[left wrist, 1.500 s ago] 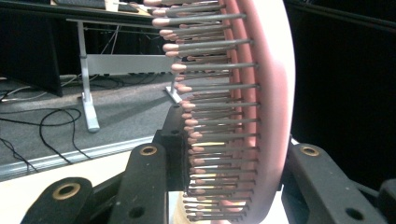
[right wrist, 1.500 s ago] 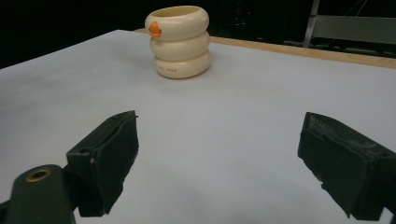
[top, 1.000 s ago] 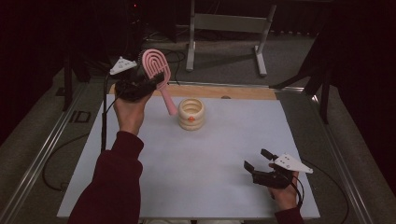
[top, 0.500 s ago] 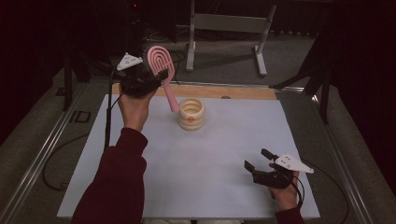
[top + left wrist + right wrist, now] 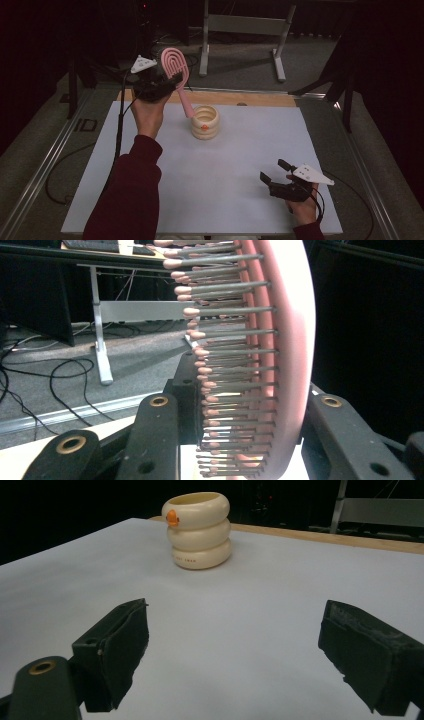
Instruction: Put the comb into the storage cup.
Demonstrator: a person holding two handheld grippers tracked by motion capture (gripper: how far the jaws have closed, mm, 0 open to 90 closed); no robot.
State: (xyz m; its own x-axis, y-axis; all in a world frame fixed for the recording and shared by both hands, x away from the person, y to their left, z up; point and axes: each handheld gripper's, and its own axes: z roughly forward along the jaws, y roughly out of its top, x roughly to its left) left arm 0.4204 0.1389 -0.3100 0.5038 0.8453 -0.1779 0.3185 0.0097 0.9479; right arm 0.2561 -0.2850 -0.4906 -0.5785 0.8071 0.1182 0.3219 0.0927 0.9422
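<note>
Left gripper (image 5: 167, 84): raised over table's far left, clamped on pink hairbrush (image 5: 176, 70) (handle slants down twd cup)
Cup (image 5: 205, 122): cream, ribbed, upright on white table (image 5: 150, 200)
Right gripper (image 5: 274, 174): near right corner, jaws apart, holding nothing

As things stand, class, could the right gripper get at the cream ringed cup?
Probably yes: the right gripper is open, holds nothing, and bare white table lies between it and the cream ringed cup.

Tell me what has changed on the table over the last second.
The left gripper, clamped on the pink hairbrush, has tilted the brush more upright, handle tip close above the cream cup. The cup hasn't moved, and the right gripper still rests open at the near right.
</note>
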